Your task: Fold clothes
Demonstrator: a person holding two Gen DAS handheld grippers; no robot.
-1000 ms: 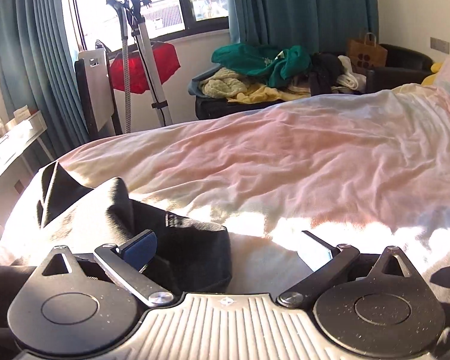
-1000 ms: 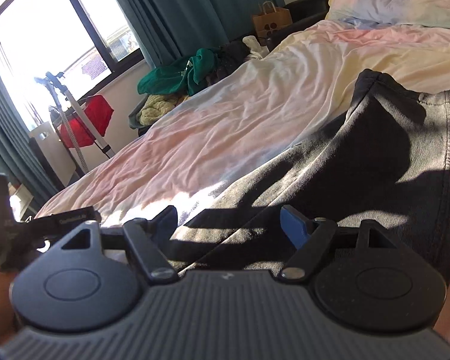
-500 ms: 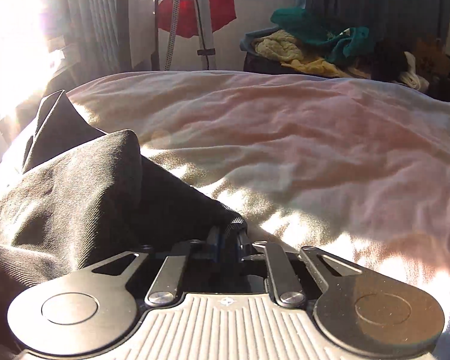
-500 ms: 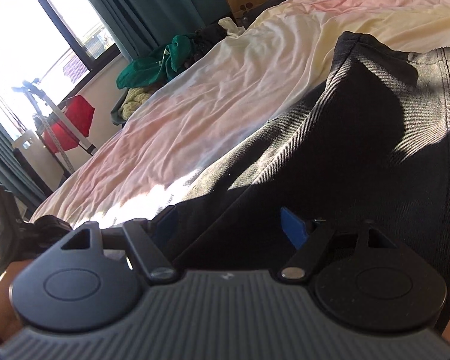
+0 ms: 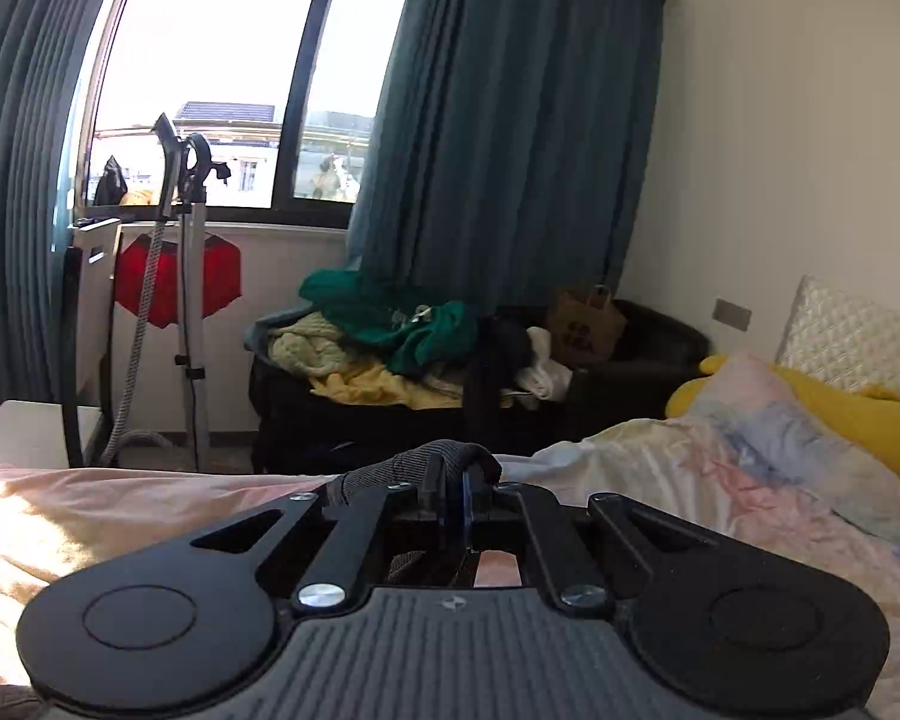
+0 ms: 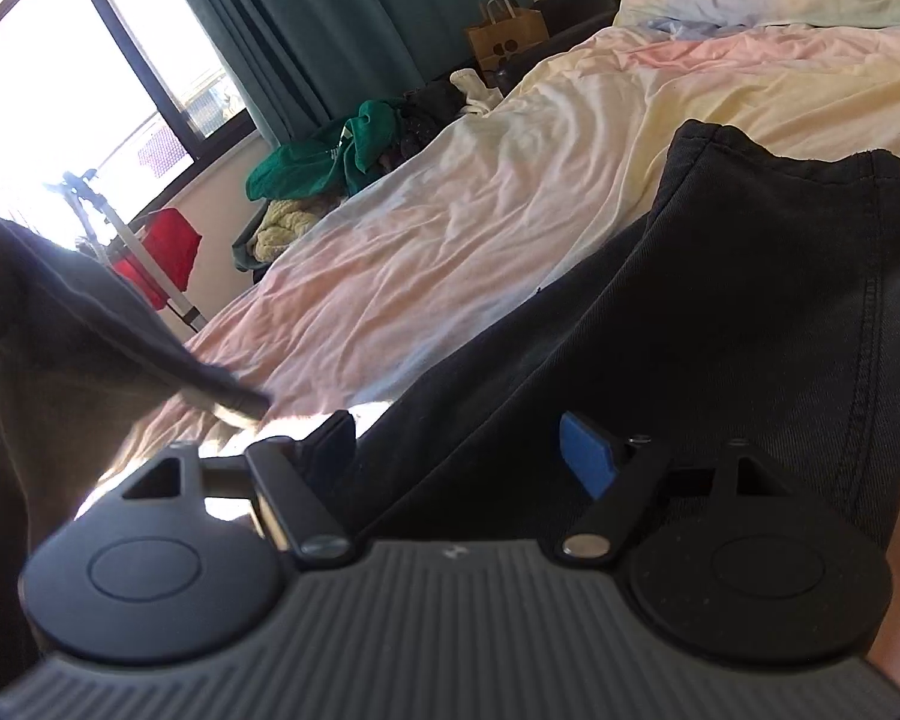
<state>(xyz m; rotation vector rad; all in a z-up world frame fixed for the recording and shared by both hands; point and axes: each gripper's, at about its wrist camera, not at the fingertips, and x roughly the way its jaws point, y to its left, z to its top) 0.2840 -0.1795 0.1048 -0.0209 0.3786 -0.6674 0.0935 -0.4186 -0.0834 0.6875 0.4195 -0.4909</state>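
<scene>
Sunlight from the window [image 5: 210, 78] floods a bedroom where a pastel bedsheet [image 6: 510, 228] serves as the folding surface. Black trousers [image 6: 720, 312] lie across it, directly ahead of the right gripper [image 6: 468, 450], whose 2 blue-padded fingers [image 6: 588, 453] stand wide apart with dark cloth lying between them, not pinched. The left gripper [image 5: 453, 504] is clamped tight on a bunched edge of the trousers, raised well clear of the bed; from the right view that lifted flap hangs off to its left. Behind, a chair heaped with clothes [image 5: 390, 348] and a paper bag [image 5: 585, 327] sit ahead of the left tool. My worry is that only 1 tool has a hold: if the left keeps carrying its edge over while the right stays unclosed, the fabric may drag and bunch rather than crease cleanly, and the thin pinch on that rolled hem could slip. Compared with 1 second ago, the left fingers, then spread beside the cloth on the bed, have shut on it and lifted it; the right has kept its fingers apart and has moved closer over the trousers.
</scene>
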